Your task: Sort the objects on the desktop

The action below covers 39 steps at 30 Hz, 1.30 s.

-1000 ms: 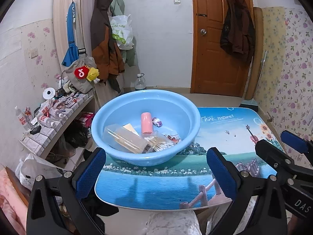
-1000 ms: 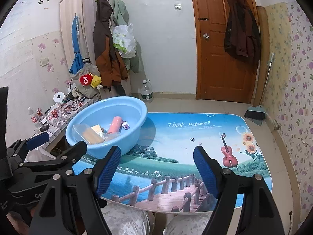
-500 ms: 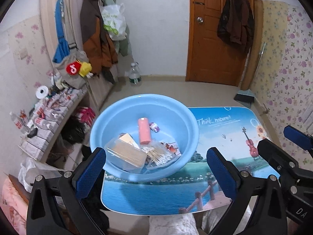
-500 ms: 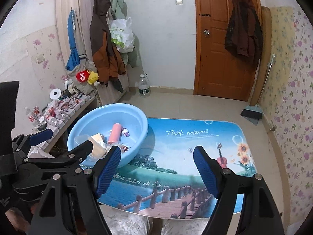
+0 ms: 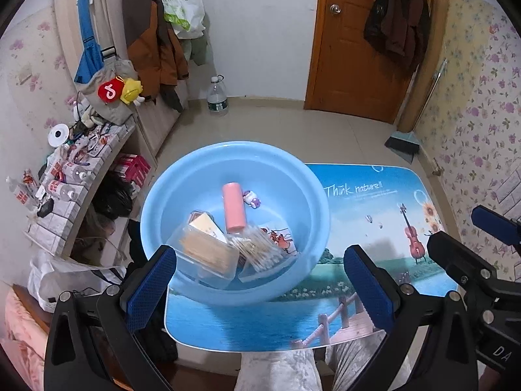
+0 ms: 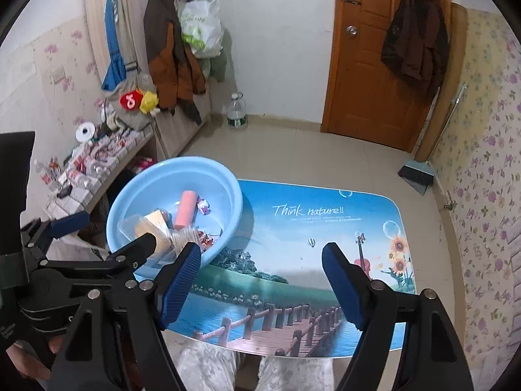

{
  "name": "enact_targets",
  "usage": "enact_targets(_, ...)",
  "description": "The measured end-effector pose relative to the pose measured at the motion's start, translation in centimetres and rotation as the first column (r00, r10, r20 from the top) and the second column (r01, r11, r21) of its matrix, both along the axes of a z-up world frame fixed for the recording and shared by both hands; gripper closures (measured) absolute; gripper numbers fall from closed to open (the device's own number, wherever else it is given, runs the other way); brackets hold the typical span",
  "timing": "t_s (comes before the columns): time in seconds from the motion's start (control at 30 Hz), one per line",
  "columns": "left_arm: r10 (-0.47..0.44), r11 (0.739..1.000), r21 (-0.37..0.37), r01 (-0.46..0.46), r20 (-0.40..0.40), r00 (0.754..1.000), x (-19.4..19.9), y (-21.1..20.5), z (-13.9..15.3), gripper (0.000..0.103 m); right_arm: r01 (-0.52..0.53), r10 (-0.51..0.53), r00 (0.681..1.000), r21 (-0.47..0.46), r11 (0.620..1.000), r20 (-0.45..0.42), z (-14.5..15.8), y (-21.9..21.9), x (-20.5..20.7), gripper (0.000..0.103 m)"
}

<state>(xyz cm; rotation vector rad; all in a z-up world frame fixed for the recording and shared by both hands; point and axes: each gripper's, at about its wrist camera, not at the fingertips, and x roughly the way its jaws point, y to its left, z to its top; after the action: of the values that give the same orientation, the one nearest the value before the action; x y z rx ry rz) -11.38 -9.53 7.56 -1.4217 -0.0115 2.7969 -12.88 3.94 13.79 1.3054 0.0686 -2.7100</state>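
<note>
Presently, on the table (image 6: 325, 228), printed with a lake-and-bridge scene:

Item 1. Blue basin (image 5: 182, 195), at the table's left end, partly overhanging the left edge. It holds every small object in view:
- pink cylinder (image 5: 233, 207), lying on its side near the middle
- small white and purple figure (image 5: 252, 198), just beside the cylinder's far end
- clear lidded box of wooden sticks (image 5: 205, 254), toward the near wall
- packet of cotton swabs (image 5: 259, 254), touching that box on its right
- tan card or box (image 5: 206, 224), tucked behind the clear box; its kind is too hidden to tell
- red printed packet (image 5: 281, 241), part under the swabs

Item 2. Rest of the tabletop: nothing stands on it in either view.

Item 3. Left gripper (image 5: 257, 277): jaws spread wide, holding nothing, raised above the basin's near rim.

Item 4. Right gripper (image 6: 260, 280): jaws spread wide, holding nothing, raised over the bare middle of the table, well apart from the basin.

Stage, as a judgement: the objects lie gathered in the basin, which fits either a sort ended with everything collected there, or a heap waiting to be laid out on the table. The pictures do not settle which, so no move is named
</note>
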Motion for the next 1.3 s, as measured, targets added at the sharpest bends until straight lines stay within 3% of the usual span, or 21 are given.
enact_targets(0.1,-0.007,1.000,-0.007,0.007,0.029,1.000,-1.1,0.0,0.2,0.000,-0.015,0.016,0.999,-0.019,1.000,0.049,0.0,0.1,-1.3,0.024)
enact_targets(0.5,-0.012,1.000,-0.006,0.012,0.059,0.998,-3.9,0.5,0.3,0.000,-0.016,0.017,0.999,-0.004,1.000,0.050,0.6,0.4,-3.9,0.024)
enact_targets(1.3,-0.055,0.998,-0.004,0.055,0.076,0.996,-4.3,5.5,-1.1,0.000,0.050,-0.050,0.997,-0.004,0.999,0.066,-0.6,5.2,-3.6,0.024)
